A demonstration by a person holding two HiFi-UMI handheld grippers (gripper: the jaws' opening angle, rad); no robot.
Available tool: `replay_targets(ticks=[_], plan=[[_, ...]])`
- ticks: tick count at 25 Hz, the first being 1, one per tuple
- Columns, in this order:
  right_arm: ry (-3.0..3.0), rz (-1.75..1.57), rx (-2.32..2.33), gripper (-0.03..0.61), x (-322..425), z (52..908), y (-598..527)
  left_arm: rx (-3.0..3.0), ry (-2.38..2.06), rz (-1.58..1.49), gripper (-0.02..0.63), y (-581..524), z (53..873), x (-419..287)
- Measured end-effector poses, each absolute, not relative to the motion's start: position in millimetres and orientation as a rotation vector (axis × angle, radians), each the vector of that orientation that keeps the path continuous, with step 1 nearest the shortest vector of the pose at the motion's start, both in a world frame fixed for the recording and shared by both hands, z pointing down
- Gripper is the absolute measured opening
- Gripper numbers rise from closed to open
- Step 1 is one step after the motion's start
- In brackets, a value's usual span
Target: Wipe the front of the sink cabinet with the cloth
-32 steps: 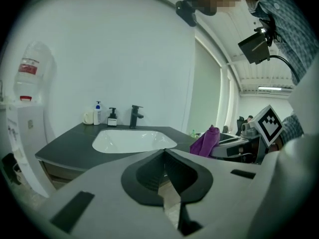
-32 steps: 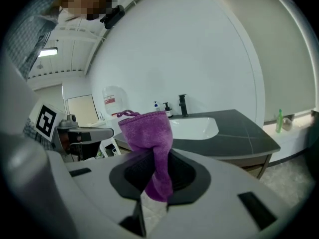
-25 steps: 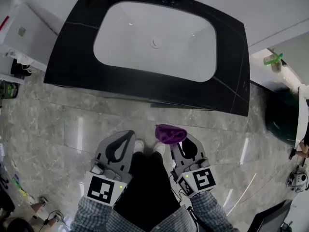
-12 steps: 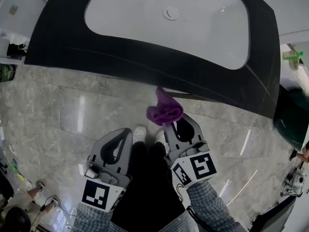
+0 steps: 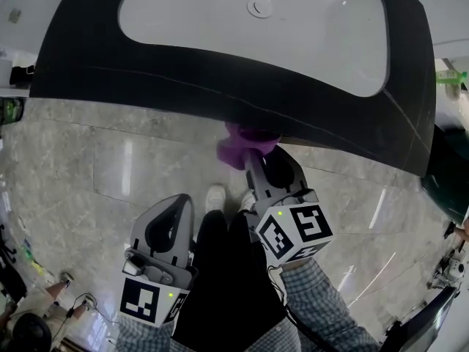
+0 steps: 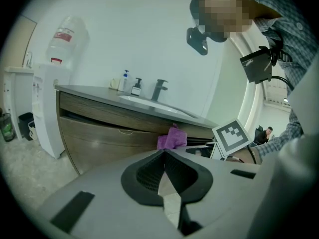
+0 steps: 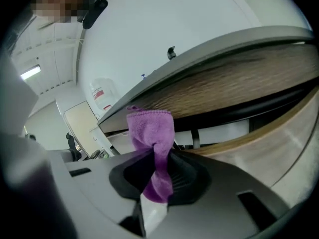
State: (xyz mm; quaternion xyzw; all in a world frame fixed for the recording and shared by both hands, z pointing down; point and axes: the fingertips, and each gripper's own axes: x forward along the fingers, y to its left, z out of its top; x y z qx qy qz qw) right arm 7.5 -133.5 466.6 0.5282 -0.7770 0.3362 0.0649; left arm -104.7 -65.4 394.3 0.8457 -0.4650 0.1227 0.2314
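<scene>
My right gripper (image 5: 253,156) is shut on a purple cloth (image 5: 243,146), whose bunched end reaches under the black countertop's (image 5: 146,79) front edge. In the right gripper view the purple cloth (image 7: 152,138) stands up from the jaws, right against the wood-grain cabinet front (image 7: 234,86). The left gripper (image 5: 179,207) hangs lower at the left, shut and empty, well back from the cabinet. Through the left gripper view I see the wooden cabinet front (image 6: 99,128), the purple cloth (image 6: 172,137) against it and the left gripper (image 6: 163,156) low in the foreground.
A white basin (image 5: 256,28) is set in the countertop, with a faucet (image 6: 158,89) and soap bottles (image 6: 129,83) behind it. A white unit (image 6: 42,108) stands left of the cabinet. Grey marble floor (image 5: 110,167) lies below, the person's shoes (image 5: 215,195) on it.
The right gripper has carried the cloth forward and up until it meets the cabinet under the counter's edge. My view has closed in on the sink. The left gripper has dropped back slightly.
</scene>
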Motion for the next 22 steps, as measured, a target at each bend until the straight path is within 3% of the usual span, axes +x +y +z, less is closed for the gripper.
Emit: replay_targets(ticks=[22], plan=[[-2.246, 0.971, 1.835, 0.075, 139, 463, -116, 2.41, -1.127, 0.366, 0.011, -55, 395, -14]])
